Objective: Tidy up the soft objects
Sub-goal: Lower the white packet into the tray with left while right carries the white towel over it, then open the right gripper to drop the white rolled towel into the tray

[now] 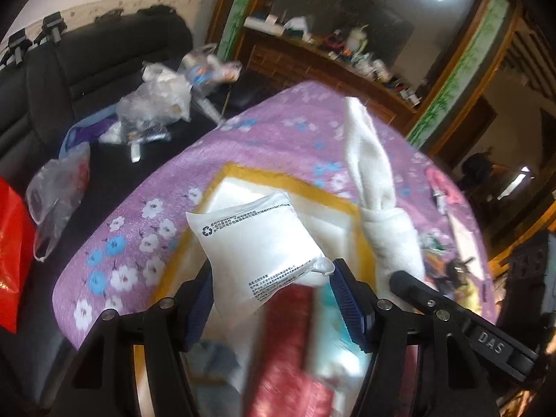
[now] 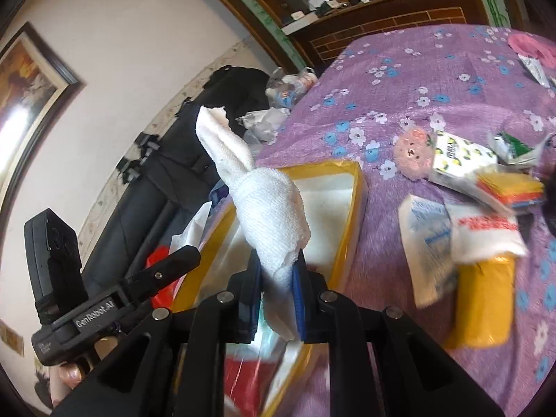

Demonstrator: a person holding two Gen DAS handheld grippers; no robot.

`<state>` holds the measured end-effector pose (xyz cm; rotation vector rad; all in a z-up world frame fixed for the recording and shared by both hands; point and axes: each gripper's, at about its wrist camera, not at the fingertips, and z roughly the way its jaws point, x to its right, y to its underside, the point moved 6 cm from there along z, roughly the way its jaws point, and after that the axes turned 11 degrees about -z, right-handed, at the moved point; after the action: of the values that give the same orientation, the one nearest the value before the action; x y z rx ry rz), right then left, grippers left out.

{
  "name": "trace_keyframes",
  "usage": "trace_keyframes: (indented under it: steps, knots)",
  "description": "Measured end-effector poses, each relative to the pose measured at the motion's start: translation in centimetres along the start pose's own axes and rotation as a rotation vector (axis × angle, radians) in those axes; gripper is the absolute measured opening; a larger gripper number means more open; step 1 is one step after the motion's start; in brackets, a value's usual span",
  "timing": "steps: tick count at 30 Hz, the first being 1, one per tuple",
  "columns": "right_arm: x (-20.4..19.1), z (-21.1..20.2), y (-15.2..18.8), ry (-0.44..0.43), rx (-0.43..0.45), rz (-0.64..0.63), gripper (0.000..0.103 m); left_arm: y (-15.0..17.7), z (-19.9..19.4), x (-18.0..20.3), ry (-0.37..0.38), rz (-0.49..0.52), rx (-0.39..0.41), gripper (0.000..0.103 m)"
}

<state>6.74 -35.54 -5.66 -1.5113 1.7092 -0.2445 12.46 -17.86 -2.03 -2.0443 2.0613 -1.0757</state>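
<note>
While both hands hung above the yellow-rimmed box (image 1: 295, 182), each carried something soft: the left gripper (image 1: 271, 299) had its jaws clamped on the lower end of a white sealed pouch (image 1: 257, 243), and the right gripper (image 2: 276, 278) had its jaws pinched nearly together on the tail of a knotted white towel (image 2: 267, 201). To my eye both things were held by one end so they could dangle free and drop straight into the box, which sat on the counter under a purple flowered cloth (image 2: 399, 80). Inside the box the far part showed a bare white floor, while the near part held red and teal packs, too blurred to name. Its yellow walls stood just below the two loads, so I judged a lowering hand had to clear them. Well to the right lay more soft things: a pink plush toy (image 2: 413, 154), a yellow roll (image 2: 483, 302) and some white packets (image 2: 451, 239). Beyond the counter's left edge ran a black sofa (image 1: 87, 69) littered with plastic bags.
</note>
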Motion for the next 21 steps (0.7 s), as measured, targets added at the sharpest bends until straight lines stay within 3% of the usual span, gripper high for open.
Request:
trace_keyframes:
  steps: [5,10,14,18,21]
  knots:
    - [0.7,3.0,-0.1,0.046,-0.046,0.001,0.016,-0.1,2.9,-0.9,-0.03,0.005,-0.043,0.072]
    - [0.8,3.5,0.3,0.067,-0.047,-0.002,0.02,0.3,3.4,-1.1,0.008,-0.031,-0.096,0.08]
    - [0.7,2.7,0.8,0.046,-0.031,0.011,0.036,0.6,2.5,-0.8,0.045,-0.072,-0.094,0.099]
    - [0.4,0.8,1.1,0.014,0.003,0.024,0.046,1.3,2.4,-0.4,0.034,-0.058,-0.119,0.099]
    - [0.1,-1.4,1.5,-0.011,0.041,0.02,0.054,1.5,0.6,-0.2,0.033,-0.082,-0.044,0.099]
